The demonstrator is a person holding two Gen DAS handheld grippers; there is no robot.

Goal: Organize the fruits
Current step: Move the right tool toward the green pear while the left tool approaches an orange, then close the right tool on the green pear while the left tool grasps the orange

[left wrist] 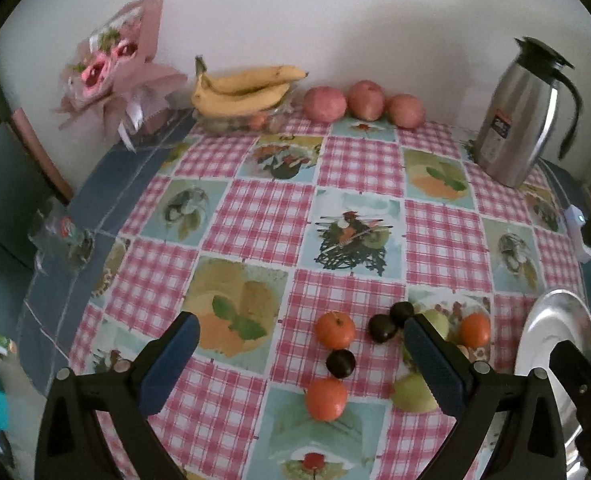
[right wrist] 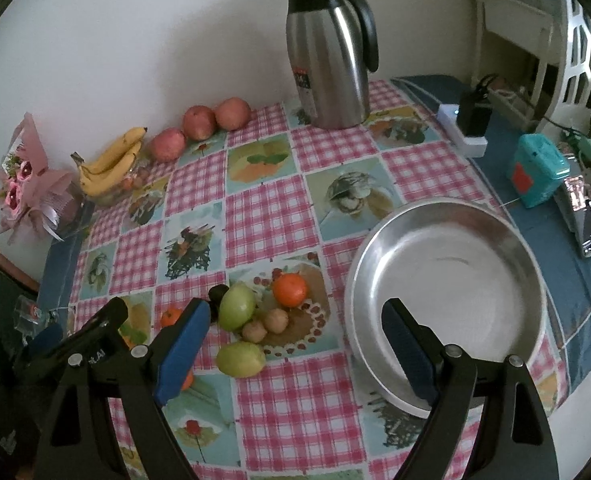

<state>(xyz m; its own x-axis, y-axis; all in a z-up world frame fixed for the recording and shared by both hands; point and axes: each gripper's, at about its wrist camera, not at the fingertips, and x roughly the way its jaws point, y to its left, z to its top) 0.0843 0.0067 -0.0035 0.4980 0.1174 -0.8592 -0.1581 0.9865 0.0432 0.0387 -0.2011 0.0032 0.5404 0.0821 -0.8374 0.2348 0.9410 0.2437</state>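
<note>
fruits lie in a small bunch on the table [left wrist: 359, 168] with the red checked cloth, right in front of us. our left tongs [left wrist: 301, 364] are wide open and hold nothing. between their blue fingers [left wrist: 167, 364] we see two oranges [left wrist: 335, 329], one behind the other, and a dark plum [left wrist: 340, 364] between them. two more dark plums [left wrist: 382, 328] sit just beside the right finger, and a green fruit [left wrist: 411, 394] peeks out from behind it. another orange [left wrist: 474, 330] is a bit further to the right.

our right tongs [right wrist: 295, 356] are wide open too, and nothing is in them. their right finger hangs over the shiny metal plate [right wrist: 447, 216], which is bare inside. the fruit bunch is near the left finger: two green fruits [right wrist: 237, 306], an orange [right wrist: 290, 290] and two small brown fruits [right wrist: 276, 320], all on the cloth just left of the plate. none of them touch the tongs, as far as we can tell.

far back by the wall we see bananas [left wrist: 243, 90] and three red apples [left wrist: 324, 104] in a row. a steel jug [right wrist: 329, 64] stands at the back of the table, and pink flowers [left wrist: 111, 64] lean in the corner.
</note>
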